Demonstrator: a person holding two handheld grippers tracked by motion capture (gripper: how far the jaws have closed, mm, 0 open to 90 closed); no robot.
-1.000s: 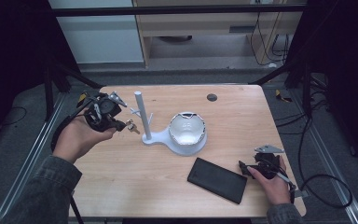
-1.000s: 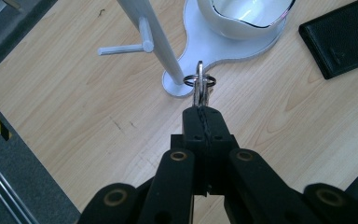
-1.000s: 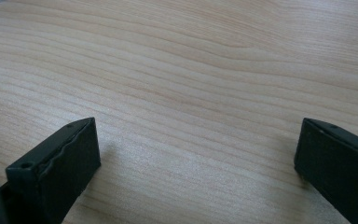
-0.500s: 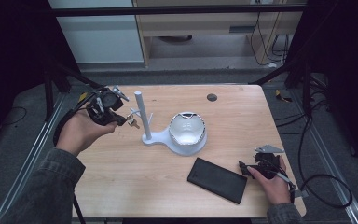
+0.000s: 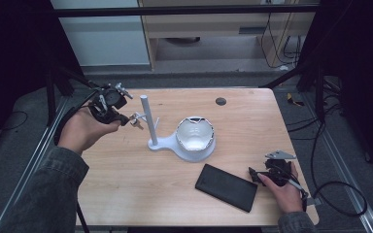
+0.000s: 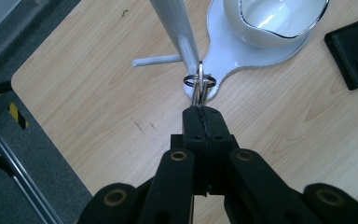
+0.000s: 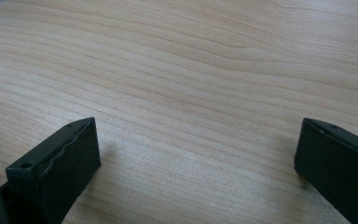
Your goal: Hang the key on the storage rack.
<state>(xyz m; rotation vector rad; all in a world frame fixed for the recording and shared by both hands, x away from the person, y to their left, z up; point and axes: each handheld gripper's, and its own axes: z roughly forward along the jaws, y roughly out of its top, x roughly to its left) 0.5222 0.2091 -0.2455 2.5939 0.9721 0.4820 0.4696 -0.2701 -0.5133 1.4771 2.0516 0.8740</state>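
Note:
My left gripper hovers over the table's left side, its jaws shut on a metal key ring that sticks out toward the white stand's upright post. In the left gripper view the key ring hangs from the closed tips, just in front of the post and beside its short side peg. The stand's base carries a white bowl. My right gripper rests low at the front right, jaws open, with bare wood between them.
A flat black slab lies on the wooden table just left of the right gripper, and its corner reaches into the left gripper view. A dark round hole marks the far side. The table's left edge drops to a grey floor.
The left gripper and its key ring have shifted slightly toward the far side, staying beside the post. The right hand has kept still.

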